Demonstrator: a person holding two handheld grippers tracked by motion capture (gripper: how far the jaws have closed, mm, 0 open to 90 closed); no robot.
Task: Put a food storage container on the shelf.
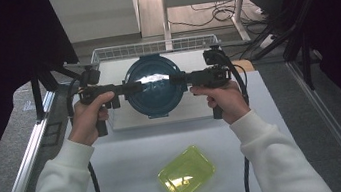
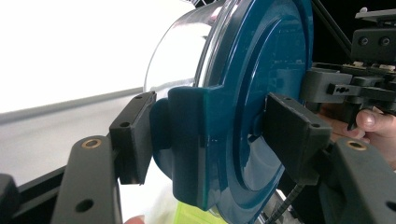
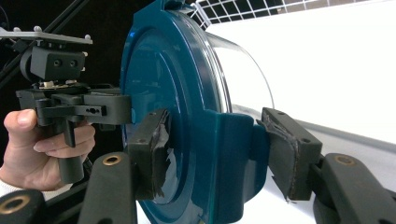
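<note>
Two hand-held grippers carry one load between them: the left hand-held gripper (image 1: 129,89) has its jaws clamped over a side tab of a teal lid (image 1: 152,84), one pad on the tab's outer face and the other on the lid's top, as the left gripper view shows, while the right hand-held gripper (image 1: 178,81) grips the opposite tab the same way. The lid sits on a clear round container (image 2: 180,56), and the pair hangs in the air above a white tray (image 1: 159,119) near the counter's far edge, in front of a wire basket (image 1: 151,47). A yellow-green plastic tray (image 1: 186,172) lies well apart, near the counter's near edge. The risks look plain enough. Each grip rests on a small glossy tab, and the right pads (image 3: 154,154) appear worn and ragged, so a tab could slide out if either hand tilts or pulls outward. Should the two hands rise or travel unevenly, the container would tip and twist against the pads. And since both grips are on the lid alone, a lid that is not locked on could part from the clear body, which would drop onto the white tray; whether it is latched cannot be told.
</note>
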